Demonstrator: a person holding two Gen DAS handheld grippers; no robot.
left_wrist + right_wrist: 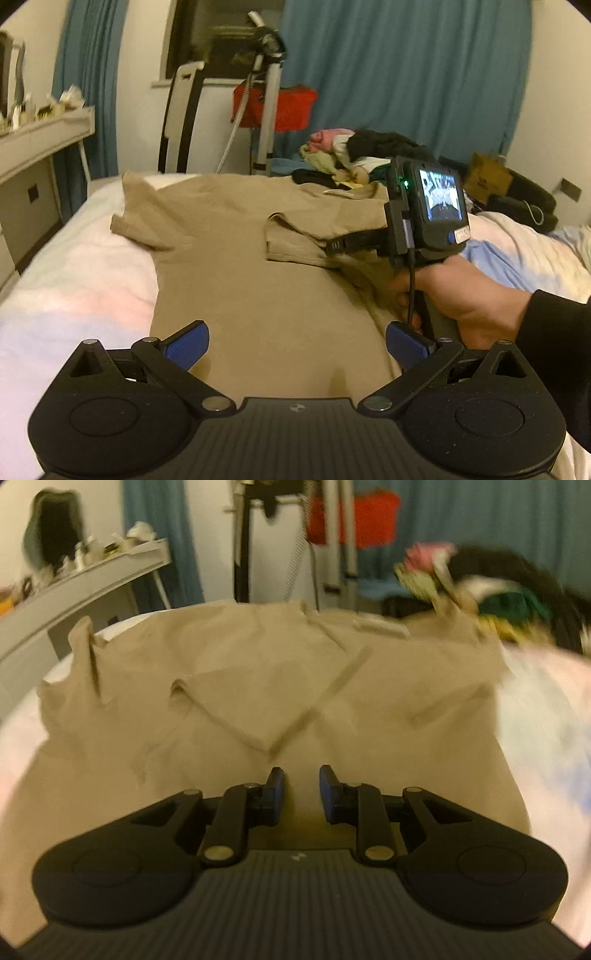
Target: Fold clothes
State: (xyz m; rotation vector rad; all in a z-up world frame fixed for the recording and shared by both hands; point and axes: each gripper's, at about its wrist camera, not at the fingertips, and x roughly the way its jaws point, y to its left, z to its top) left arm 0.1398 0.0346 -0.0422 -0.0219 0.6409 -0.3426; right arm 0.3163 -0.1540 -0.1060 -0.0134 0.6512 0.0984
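- Shelf [44,129]: far to the left of the left fingers, carrying small clutter.
- Bed [74,288]: a white cover under everything, showing to the left of the left fingers and again at the right edge of the right wrist view.
- Shirt [240,266]: tan, spread flat on the bed, its body running from just under the left fingers away toward the far end. One sleeve [136,221] sticks out ahead and to the left; the other sleeve [291,240] lies folded inward over the chest, ahead of the right fingers.
- Left gripper [297,347]: held low and level over the shirt's near hem, its blue fingers [188,347] spread wide apart with only flat cloth between them, holding nothing.
- Right gripper [302,794]: pointing leftward across the shirt as the left wrist view shows it, its fingers [275,794] parted by a narrow gap, no cloth pinched between them; the folded sleeve's corner lies just ahead of their tips.
- Right hand [454,295]: wrapped around the right gripper's handle, wrist level, a black sleeve at the cuff, beside the left gripper's right finger.
- Clothes pile [354,155]: mixed colours, heaped at the far right beyond the shirt.
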